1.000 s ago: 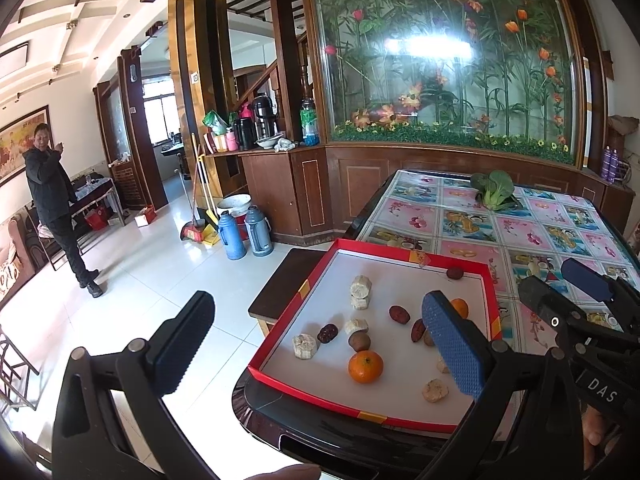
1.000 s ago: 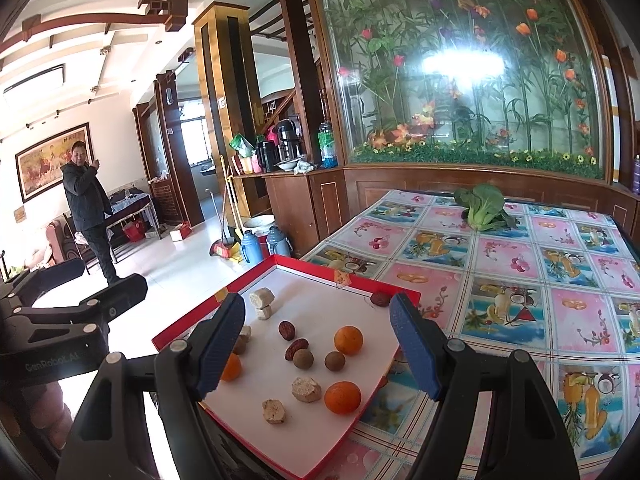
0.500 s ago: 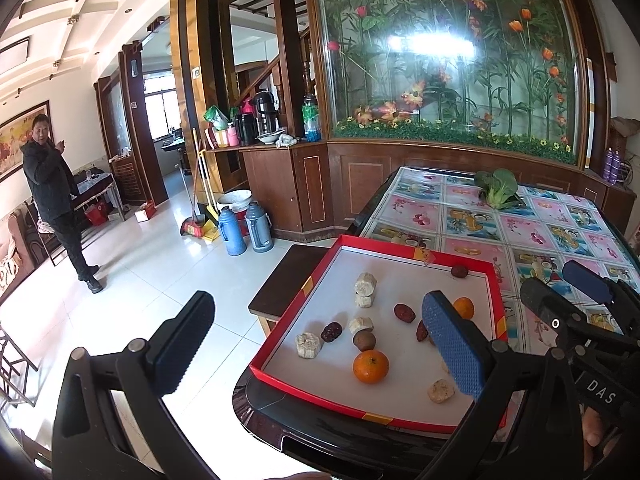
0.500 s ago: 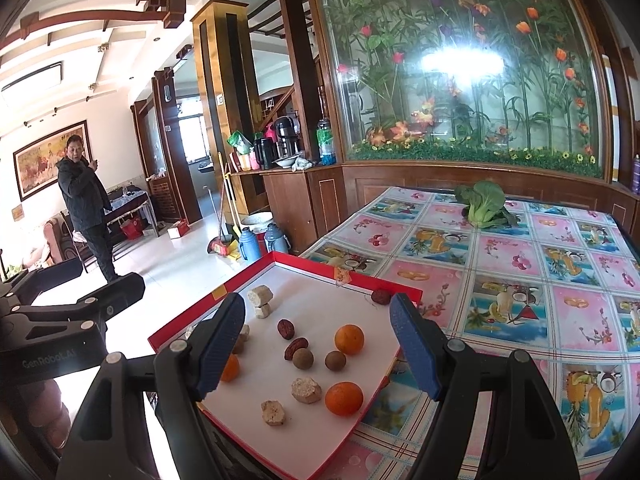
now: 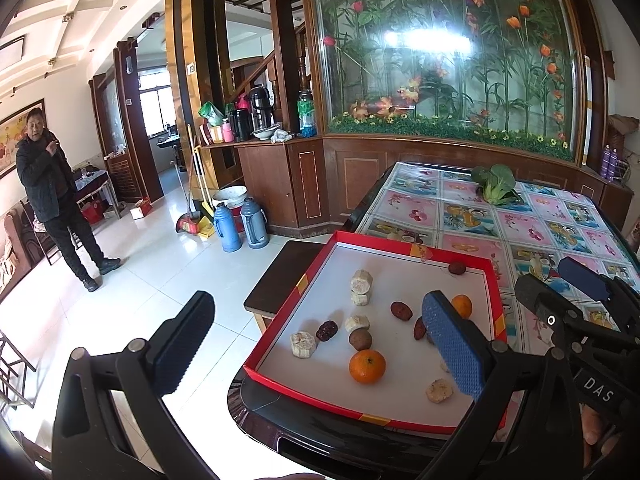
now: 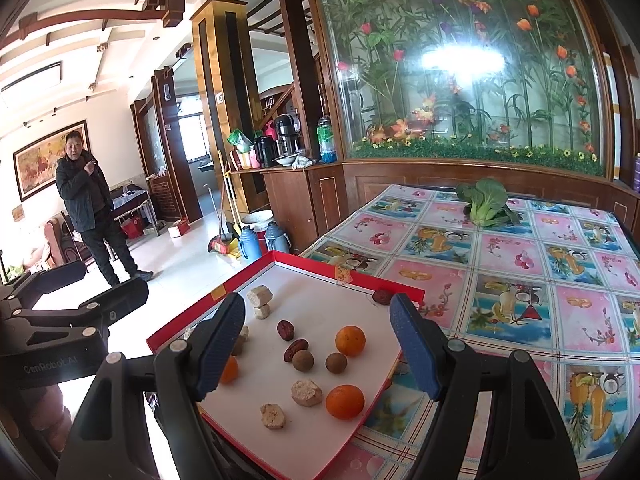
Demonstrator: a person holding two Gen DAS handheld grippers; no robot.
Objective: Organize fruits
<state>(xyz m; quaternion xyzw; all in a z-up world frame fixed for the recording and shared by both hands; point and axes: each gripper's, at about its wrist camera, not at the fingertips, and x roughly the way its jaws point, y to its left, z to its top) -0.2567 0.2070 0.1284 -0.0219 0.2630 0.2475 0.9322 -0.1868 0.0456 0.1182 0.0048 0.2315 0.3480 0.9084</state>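
Left wrist view: a shallow tray (image 5: 280,316) with a red rim and a white floor is seen at the near left corner of the worktop (image 5: 476,216), which is covered by a cloth printed with fruit squares. Scattered on the tray floor are the fruits. Two bright orange tangerines are shown, one (image 5: 367,366) near the tray's near edge and one (image 5: 462,306) towards its right edge, partly hidden behind a blue pad. Dark red, wrinkled dates are spread about: one (image 5: 327,331) near the left edge, one (image 5: 401,310) in the middle, one (image 5: 457,268) in the far right corner. A round brown fruit (image 5: 360,339) lies just behind the near tangerine. Pale, rough beige chunks (image 5: 361,282) are seen near the far left and others along the near edge. A leafy green vegetable (image 5: 494,184) lies at the far edge of the worktop, well apart from the tray.

The left gripper (image 5: 316,344) is held with its jaws wide apart and nothing between them. In the right wrist view, the right gripper (image 6: 318,344) is likewise held with jaws spread and empty above the tray's near part.

A person in a dark jacket (image 6: 86,196) is seen standing on the tiled floor (image 5: 160,264) at the left.
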